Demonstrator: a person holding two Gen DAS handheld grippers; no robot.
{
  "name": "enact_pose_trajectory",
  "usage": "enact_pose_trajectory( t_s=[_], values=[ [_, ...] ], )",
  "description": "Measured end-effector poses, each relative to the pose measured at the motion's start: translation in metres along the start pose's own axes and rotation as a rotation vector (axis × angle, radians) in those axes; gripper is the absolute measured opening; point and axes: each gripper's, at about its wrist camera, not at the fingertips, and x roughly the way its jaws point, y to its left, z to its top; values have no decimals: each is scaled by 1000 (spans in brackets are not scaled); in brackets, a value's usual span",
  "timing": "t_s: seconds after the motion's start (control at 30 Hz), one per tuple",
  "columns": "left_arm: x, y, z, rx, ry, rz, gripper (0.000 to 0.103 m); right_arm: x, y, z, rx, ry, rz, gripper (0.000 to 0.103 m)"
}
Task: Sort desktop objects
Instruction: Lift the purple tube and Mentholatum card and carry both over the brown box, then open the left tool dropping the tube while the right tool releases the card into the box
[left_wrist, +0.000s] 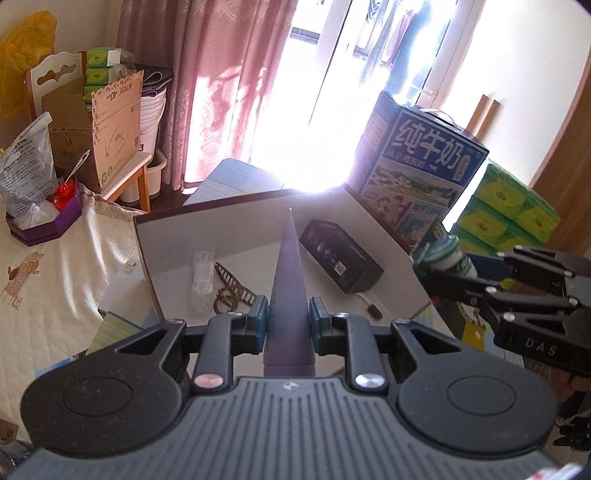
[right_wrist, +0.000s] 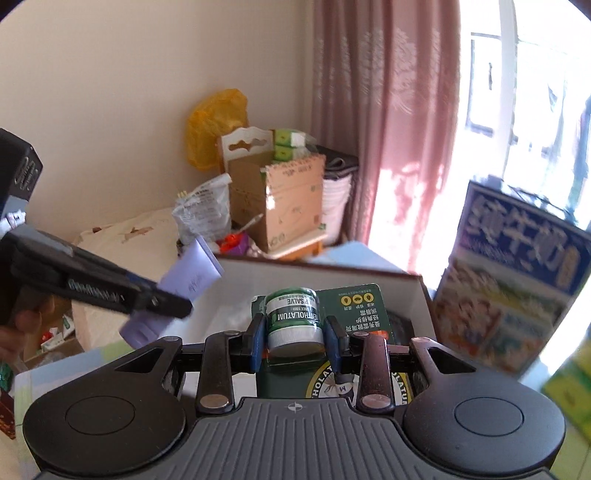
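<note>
My left gripper (left_wrist: 289, 319) is shut on a lilac squeeze tube (left_wrist: 289, 288), whose flat crimped end points forward over the open white box (left_wrist: 166, 236). The same tube (right_wrist: 192, 273) and the left gripper (right_wrist: 162, 302) show at the left of the right wrist view. My right gripper (right_wrist: 294, 338) is shut on a small green lip-salve jar on its green blister card (right_wrist: 291, 314), held above the box's near side (right_wrist: 332, 269). In the left wrist view the right gripper (left_wrist: 436, 273) comes in from the right with the jar (left_wrist: 447, 254).
Inside the box lie a black rectangular case (left_wrist: 340, 258), a brown hair claw (left_wrist: 232, 291) and a clear plastic item (left_wrist: 202, 280). A blue milk carton (left_wrist: 417, 166) and green tissue packs (left_wrist: 506, 210) stand to the right. A purple tray (left_wrist: 44, 221) and a cardboard box (left_wrist: 107, 122) sit to the left.
</note>
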Motion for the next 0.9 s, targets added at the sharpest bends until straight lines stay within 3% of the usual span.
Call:
enact_pose_trajectory(
  t_s=[0.17,0.43,0.9],
  values=[
    [24,8,10,-21,25,9,19,40,-5,13,-37,11,37,31],
    [66,27,6,-87,112,45,19,106,-14,6,-85,72,91,31],
    [132,31,-16,-114,298,80,19,179,-42,-44,-116,364,174,31]
  ],
)
